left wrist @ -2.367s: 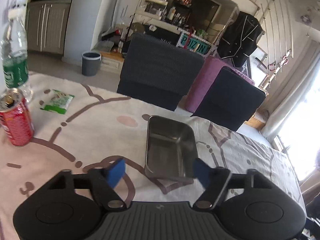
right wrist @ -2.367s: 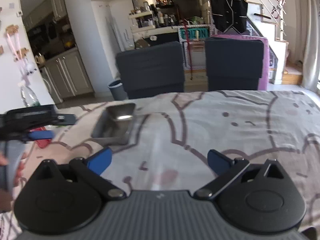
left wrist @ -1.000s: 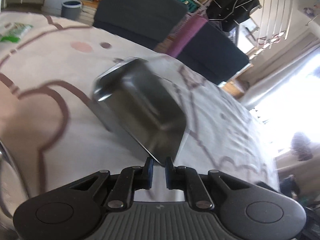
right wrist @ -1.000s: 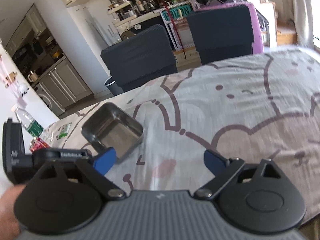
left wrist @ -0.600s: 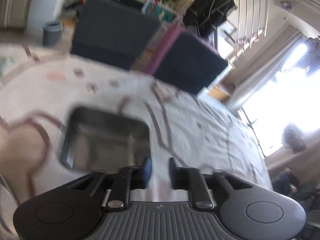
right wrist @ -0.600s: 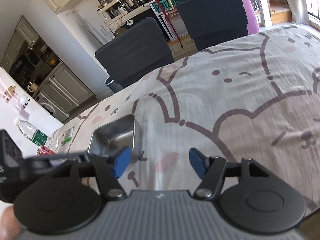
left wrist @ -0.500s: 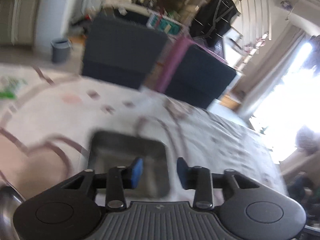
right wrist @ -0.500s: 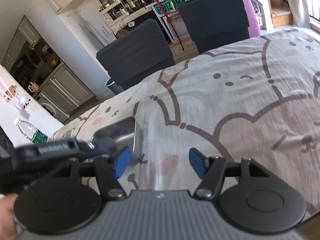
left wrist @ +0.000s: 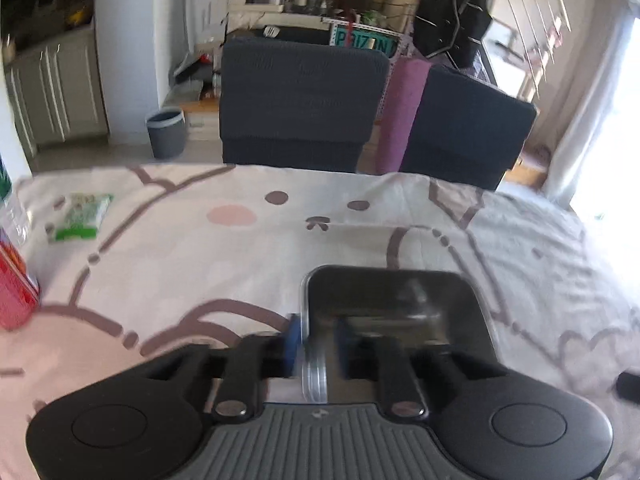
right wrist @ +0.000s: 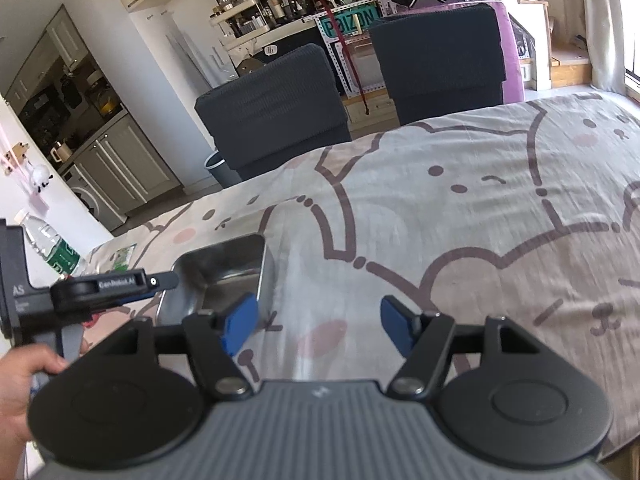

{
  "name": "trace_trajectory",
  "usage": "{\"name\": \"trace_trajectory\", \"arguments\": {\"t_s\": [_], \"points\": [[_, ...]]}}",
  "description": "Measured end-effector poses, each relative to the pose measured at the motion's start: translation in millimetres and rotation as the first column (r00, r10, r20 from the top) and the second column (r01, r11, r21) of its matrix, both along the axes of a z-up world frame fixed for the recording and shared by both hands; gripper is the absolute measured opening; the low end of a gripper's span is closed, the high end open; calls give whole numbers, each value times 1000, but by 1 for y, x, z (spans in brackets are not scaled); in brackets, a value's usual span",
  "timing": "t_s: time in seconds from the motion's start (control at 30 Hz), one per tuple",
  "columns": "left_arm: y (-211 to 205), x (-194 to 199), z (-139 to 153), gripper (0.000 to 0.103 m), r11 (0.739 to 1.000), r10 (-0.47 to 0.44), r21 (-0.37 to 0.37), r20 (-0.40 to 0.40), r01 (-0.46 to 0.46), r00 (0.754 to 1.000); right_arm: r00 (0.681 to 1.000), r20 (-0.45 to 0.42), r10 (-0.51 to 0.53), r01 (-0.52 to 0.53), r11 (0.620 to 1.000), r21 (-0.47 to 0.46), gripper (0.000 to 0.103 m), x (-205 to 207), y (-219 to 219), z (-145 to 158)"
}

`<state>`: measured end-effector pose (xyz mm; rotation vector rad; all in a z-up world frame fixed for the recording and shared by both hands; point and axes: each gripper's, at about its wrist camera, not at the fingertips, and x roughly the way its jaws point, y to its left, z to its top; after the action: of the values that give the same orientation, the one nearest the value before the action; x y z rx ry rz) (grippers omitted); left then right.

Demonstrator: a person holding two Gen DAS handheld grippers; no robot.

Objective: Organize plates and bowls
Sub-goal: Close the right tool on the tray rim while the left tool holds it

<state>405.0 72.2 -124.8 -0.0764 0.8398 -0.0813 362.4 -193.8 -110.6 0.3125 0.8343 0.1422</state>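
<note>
A rectangular steel tray [left wrist: 392, 304] lies flat on the cartoon-print tablecloth [left wrist: 240, 256], right in front of my left gripper [left wrist: 318, 340]. That gripper is shut on the tray's left wall, one blue pad outside and one inside. In the right wrist view the same tray [right wrist: 224, 272] sits at the left, with the left gripper [right wrist: 160, 280] reaching onto its near-left rim and a person's hand [right wrist: 24, 380] holding it. My right gripper [right wrist: 316, 320] hovers open over bare cloth just right of the tray, with nothing between its fingers.
A red can [left wrist: 12, 292], a water bottle [right wrist: 52, 248] and a green packet [left wrist: 80, 216] stand at the table's left side. Two dark chairs [left wrist: 300, 100] [left wrist: 460, 128] line the far edge, with a grey bin [left wrist: 166, 132] on the floor behind.
The left gripper let go of the tilted tray, opened, swung round and closed again on the tray's left wall; the tray now lies flat. The right gripper's jaws narrowed slightly.
</note>
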Motion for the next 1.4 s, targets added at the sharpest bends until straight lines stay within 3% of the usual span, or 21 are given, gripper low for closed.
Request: {"name": "trace_trajectory", "arguments": {"t_s": [0.23, 0.43, 0.7, 0.83, 0.93, 1.07, 1.33, 1.4], "points": [[-14, -4, -6, 2, 996, -89, 22, 30, 88, 996, 1000, -27, -16, 16, 1000, 22, 74, 2, -8, -3], [-42, -10, -6, 2, 982, -187, -8, 25, 187, 982, 996, -46, -82, 84, 996, 32, 71, 2, -21, -9], [-92, -26, -6, 4, 937, -350, -5, 30, 350, 936, 992, -69, -106, 109, 993, 49, 52, 3, -40, -12], [-108, -31, -8, 4, 911, -412, -38, 10, 412, 911, 989, -105, -107, 109, 994, 14, 36, 4, -45, -20], [-108, -29, -8, 4, 916, -398, -70, -18, 396, 917, 980, -151, -128, 127, 992, -16, 21, 5, -50, -27], [-95, -18, -9, 3, 929, -333, -201, -93, 310, 938, 976, -178, -128, 127, 992, -20, 9, 6, -54, -31], [-90, -13, -12, 8, 934, -293, -255, -149, 249, 944, 982, -152, -113, 112, 994, -16, 9, 6, -54, -26], [-91, -14, -13, 8, 934, -291, -258, -151, 246, 945, 983, -150, -103, 100, 995, -25, 13, 7, -54, -28]]}}
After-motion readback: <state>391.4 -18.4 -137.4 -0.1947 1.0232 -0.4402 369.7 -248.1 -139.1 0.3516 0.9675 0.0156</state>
